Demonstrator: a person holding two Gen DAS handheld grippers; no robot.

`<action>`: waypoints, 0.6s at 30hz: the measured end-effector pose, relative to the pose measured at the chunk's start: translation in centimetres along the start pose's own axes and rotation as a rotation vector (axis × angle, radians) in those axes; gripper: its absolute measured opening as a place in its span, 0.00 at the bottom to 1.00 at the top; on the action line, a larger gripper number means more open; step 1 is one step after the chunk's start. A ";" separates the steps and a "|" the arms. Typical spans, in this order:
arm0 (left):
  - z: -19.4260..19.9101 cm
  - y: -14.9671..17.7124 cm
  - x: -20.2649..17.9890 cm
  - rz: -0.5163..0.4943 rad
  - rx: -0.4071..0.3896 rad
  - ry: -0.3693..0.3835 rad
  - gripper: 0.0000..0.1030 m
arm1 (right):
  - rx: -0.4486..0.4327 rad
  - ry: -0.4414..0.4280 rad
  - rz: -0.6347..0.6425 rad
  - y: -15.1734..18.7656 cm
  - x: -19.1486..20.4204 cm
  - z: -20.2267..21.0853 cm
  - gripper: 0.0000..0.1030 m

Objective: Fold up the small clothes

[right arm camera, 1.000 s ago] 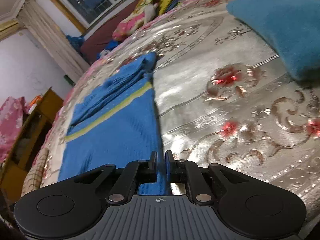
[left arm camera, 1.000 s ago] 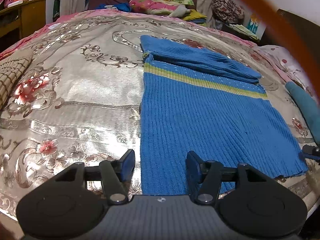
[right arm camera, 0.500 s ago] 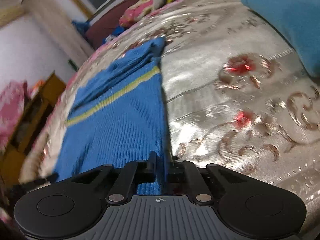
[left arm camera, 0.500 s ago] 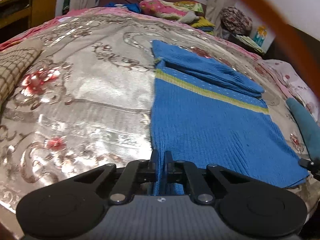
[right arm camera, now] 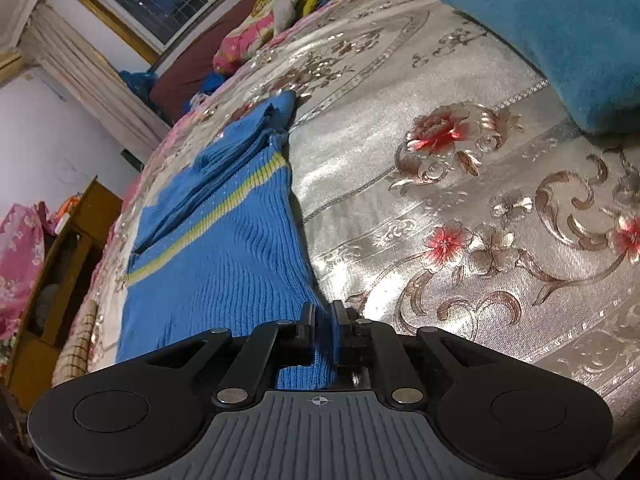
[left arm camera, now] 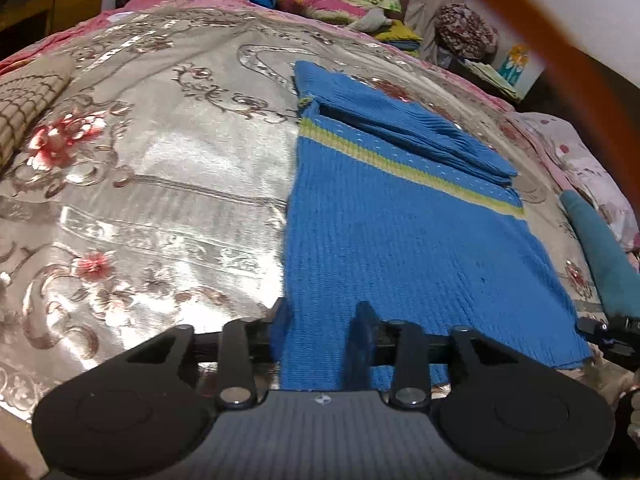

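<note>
A blue knit sweater (left arm camera: 400, 240) with a yellow-green stripe lies flat on the bed, its sleeves folded across the top. My left gripper (left arm camera: 320, 320) is at the hem's left corner. Its jaws are opening, and the hem lies loose between the parted fingers. In the right wrist view the same sweater (right arm camera: 224, 248) stretches away to the left. My right gripper (right arm camera: 323, 320) pinches the hem's right corner; its jaws are starting to open, though the cloth still fills the narrow gap. That right gripper's tip (left arm camera: 608, 328) shows at the right edge of the left wrist view.
A shiny floral bedspread (left arm camera: 160, 180) covers the bed. A teal cushion (right arm camera: 560, 40) lies to the right of the sweater. A checked cloth (left arm camera: 24, 100) sits at the left edge. Pillows (left arm camera: 332, 0) are piled at the head, and a wooden cabinet (right arm camera: 60, 260) stands beside the bed.
The left gripper went from open to shut on the hem and has now parted again. The right gripper kept its pinch on the hem, with the gap slightly wider.
</note>
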State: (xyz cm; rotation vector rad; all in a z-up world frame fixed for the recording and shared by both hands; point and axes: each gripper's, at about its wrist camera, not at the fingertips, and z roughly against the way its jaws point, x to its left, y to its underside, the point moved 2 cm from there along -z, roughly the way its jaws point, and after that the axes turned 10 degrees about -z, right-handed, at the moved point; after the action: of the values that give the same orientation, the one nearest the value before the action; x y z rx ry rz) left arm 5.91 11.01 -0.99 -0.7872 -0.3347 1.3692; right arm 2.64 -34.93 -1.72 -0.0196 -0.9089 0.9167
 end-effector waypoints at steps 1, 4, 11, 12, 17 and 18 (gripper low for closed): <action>0.0 0.0 -0.2 -0.012 0.001 0.002 0.47 | 0.003 -0.008 -0.009 0.0 -0.1 0.0 0.14; -0.2 -0.1 -0.5 -0.027 0.004 0.005 0.51 | 0.019 -0.030 -0.006 0.0 0.1 0.1 0.20; -0.2 -0.4 1.0 0.082 0.004 0.072 0.50 | 0.105 -0.082 0.055 0.9 1.6 -0.6 0.38; -0.2 -0.4 1.3 0.100 0.003 0.084 0.50 | 0.106 -0.079 0.058 1.0 1.8 -0.6 0.39; -0.6 -0.4 1.7 0.133 0.009 0.121 0.45 | 0.120 -0.090 -0.010 0.6 1.4 -0.6 0.39; -0.7 -0.5 1.6 0.128 0.012 0.121 0.45 | 0.123 -0.087 -0.015 0.6 1.4 -0.6 0.39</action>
State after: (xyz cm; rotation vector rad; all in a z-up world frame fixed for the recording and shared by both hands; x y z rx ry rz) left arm 7.05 12.32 -1.54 -0.8898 -0.1842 1.4339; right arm 3.01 -33.41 -1.41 0.1329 -0.9305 0.9635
